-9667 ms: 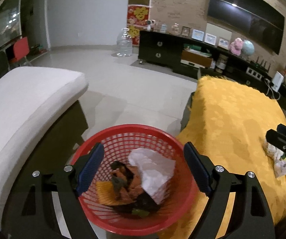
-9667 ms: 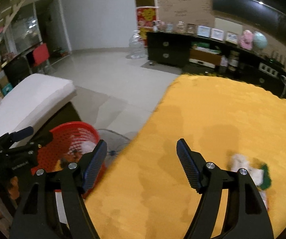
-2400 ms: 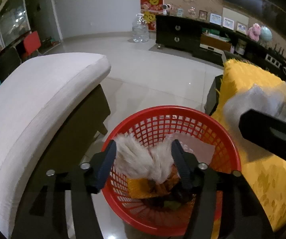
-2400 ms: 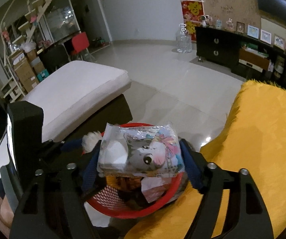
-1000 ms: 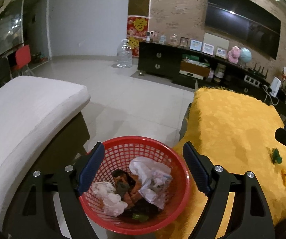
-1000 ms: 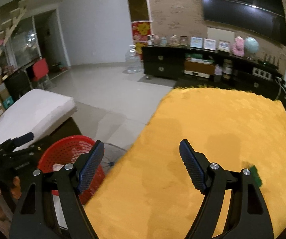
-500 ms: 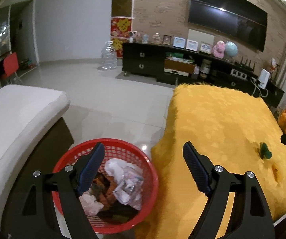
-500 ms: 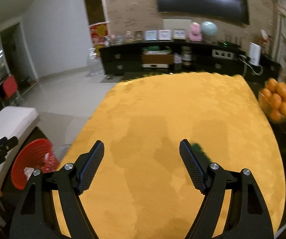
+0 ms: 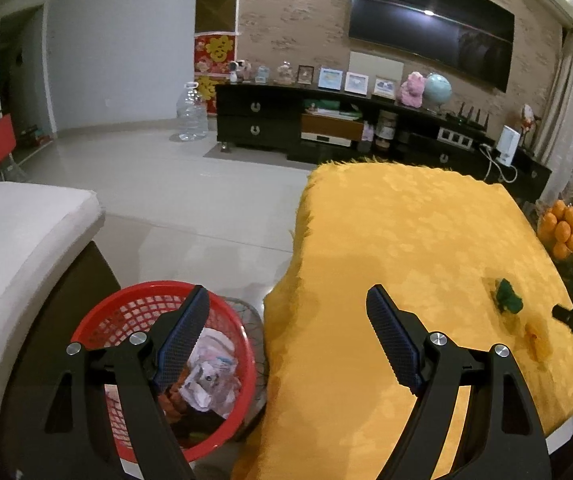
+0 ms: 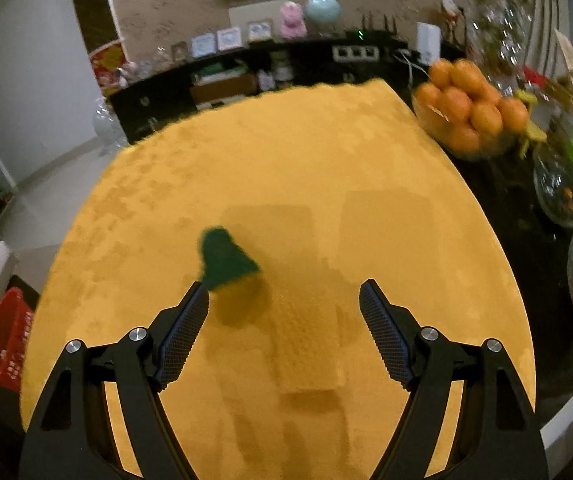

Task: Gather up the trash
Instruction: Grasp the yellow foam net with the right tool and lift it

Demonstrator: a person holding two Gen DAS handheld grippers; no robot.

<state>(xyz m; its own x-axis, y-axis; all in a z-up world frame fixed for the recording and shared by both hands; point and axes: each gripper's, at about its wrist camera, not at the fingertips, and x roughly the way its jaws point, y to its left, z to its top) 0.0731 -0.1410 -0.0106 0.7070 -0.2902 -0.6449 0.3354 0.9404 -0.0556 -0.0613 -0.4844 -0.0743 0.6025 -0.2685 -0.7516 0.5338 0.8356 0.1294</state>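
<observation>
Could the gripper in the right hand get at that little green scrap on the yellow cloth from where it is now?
Probably yes. The right gripper is open and empty, the green scrap lies just ahead by its left finger, and nothing lies on the yellow cloth between them.

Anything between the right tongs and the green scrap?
Nothing: bare yellow cloth separates the open right tongs from the green scrap, per the right wrist view.
</observation>
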